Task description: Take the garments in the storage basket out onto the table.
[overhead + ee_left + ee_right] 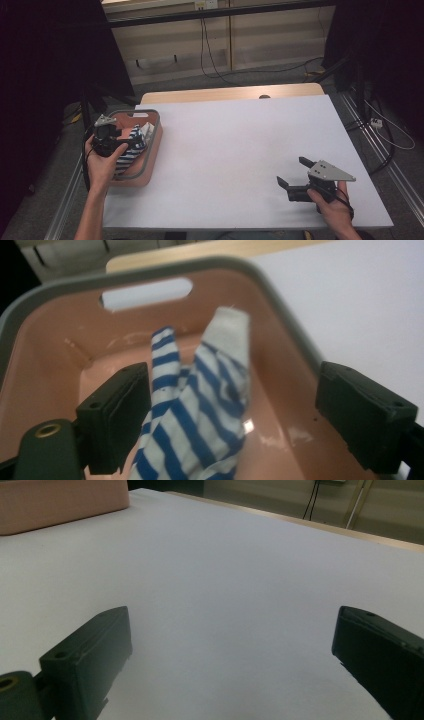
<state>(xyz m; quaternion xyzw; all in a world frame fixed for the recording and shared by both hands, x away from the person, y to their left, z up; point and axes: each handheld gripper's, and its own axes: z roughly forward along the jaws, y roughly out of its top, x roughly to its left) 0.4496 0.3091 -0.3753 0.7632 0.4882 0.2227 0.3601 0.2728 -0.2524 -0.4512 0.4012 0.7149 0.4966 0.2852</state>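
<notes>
From above, the left claw (111, 131) hangs over the pink basket (152, 150) at the table's (240, 150) left edge, with the striped cloth (131, 150) in the basket right under it. The right claw (295, 172) sits far off near the table's front right, jaws wide and empty.

In the left gripper view, the jaws stand wide; the cloth (200, 405) rises between them, close against the left jaw, not pinched.

In the right gripper view, bare table (225, 580) lies between wide jaws, and the basket (60, 505) is far ahead to the left.
</notes>
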